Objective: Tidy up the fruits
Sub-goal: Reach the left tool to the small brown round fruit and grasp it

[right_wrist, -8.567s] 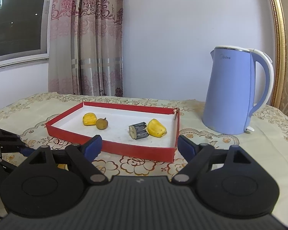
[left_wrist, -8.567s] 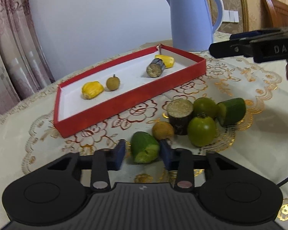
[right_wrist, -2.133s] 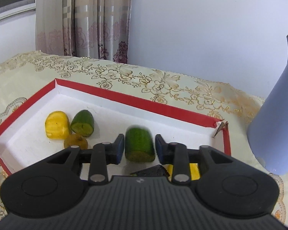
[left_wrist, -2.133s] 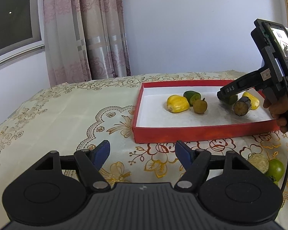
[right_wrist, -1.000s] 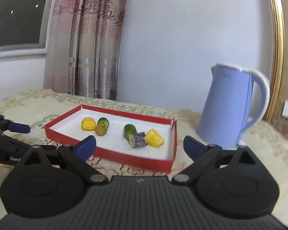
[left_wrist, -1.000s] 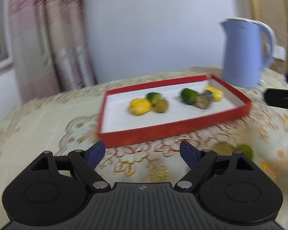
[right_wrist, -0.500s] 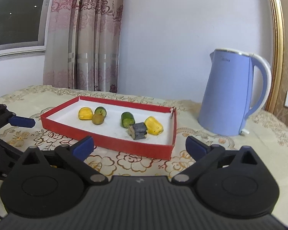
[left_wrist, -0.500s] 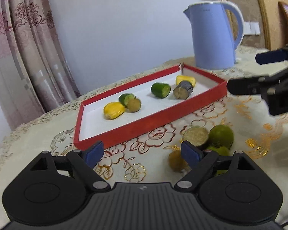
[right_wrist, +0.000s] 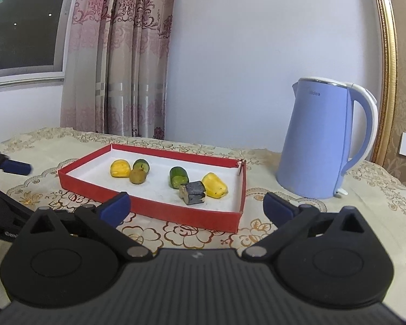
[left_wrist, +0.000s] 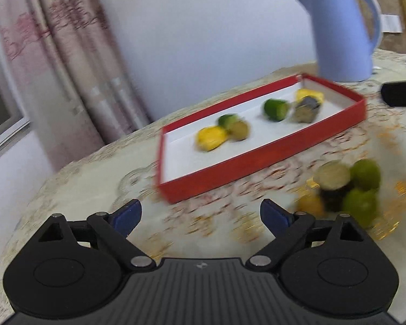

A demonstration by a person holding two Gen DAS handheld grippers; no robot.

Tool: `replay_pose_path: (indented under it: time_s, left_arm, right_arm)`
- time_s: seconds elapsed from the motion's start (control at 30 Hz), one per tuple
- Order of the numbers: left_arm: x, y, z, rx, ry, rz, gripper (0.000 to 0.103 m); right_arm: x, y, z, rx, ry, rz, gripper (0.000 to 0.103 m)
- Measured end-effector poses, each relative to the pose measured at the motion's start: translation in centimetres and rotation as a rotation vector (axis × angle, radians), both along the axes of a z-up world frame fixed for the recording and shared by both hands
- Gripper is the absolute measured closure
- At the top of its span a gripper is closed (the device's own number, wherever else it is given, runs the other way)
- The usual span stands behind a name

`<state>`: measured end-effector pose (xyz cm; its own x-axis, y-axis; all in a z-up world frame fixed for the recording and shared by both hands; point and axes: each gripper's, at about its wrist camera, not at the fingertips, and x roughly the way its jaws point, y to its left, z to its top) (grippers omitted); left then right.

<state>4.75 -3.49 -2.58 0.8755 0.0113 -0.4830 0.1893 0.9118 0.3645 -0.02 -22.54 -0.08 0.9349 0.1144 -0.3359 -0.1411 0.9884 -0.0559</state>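
Observation:
A red tray [right_wrist: 176, 211] with a white floor holds several pieces: a yellow fruit [right_wrist: 120, 168], a green chunk [right_wrist: 141, 165], a brown round fruit [right_wrist: 137, 176], a second green chunk [right_wrist: 178, 176], a dark cane piece [right_wrist: 192, 192] and another yellow fruit [right_wrist: 214, 185]. My right gripper [right_wrist: 196, 207] stands open and bare in front of the tray. In the blurred left wrist view, my left gripper [left_wrist: 200, 214] hangs over the cloth, its jaws opening with nothing between them. Right of it lie a cane piece [left_wrist: 331, 178], two green fruits [left_wrist: 365, 173] and a small yellowish fruit [left_wrist: 310, 205].
A blue kettle [right_wrist: 324, 140] stands on the cloth right of the tray. Curtains and a window are behind at the left. The left gripper's fingers [right_wrist: 13, 166] show at the left edge of the right wrist view. A gold-framed panel runs along the right.
The left wrist view has swung and tilted, bringing the loose fruits nearer at the right, and its jaws have spread wider. The right gripper has hardly moved. Both green chunks went into the tray earlier.

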Motion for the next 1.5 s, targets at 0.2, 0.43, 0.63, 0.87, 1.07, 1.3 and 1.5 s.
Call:
replay_pose_path:
  time_s: [0.2, 0.43, 0.63, 0.87, 1.07, 1.3, 1.5]
  left_arm:
    - [-1.3, 0.9, 1.7, -0.158, 0.056, -0.116, 0.008]
    - [-1.5, -3.2, -0.1, -0.036, 0.088, -0.186, 0.008]
    - [-0.6, -2.6, -0.7, 0.03, 0.058, -0.085, 0.007]
    - [0.1, 2.6, 0.2, -0.07, 0.064, 0.051, 0.007]
    - [-1.6, 0.0, 0.9, -0.124, 0.063, -0.179, 0.007]
    - [-2.9, -2.9, -0.4, 0.013, 0.022, -0.312, 0.016]
    - [-0.6, -3.0, -0.8, 0.043, 0.091, -0.341, 0.038]
  right_arm:
    - [0.1, 0.0, -0.1, -0.006, 0.005, 0.003, 0.0]
    - [0.1, -0.2, -0.1, -0.002, 0.006, -0.003, 0.0]
    - [0.0, -0.2, 0.0, -0.004, 0.0, 0.001, 0.0]
    - [-0.2, 0.1, 0.1, -0.014, -0.012, 0.01, 0.0]
    - [-0.1, 0.2, -0.2, -0.022, -0.002, 0.004, 0.0]
    - [0.1, 0.4, -0.3, -0.038, 0.001, 0.001, 0.0]
    - [0.0, 0.5, -0.4, -0.047, -0.003, -0.002, 0.0]
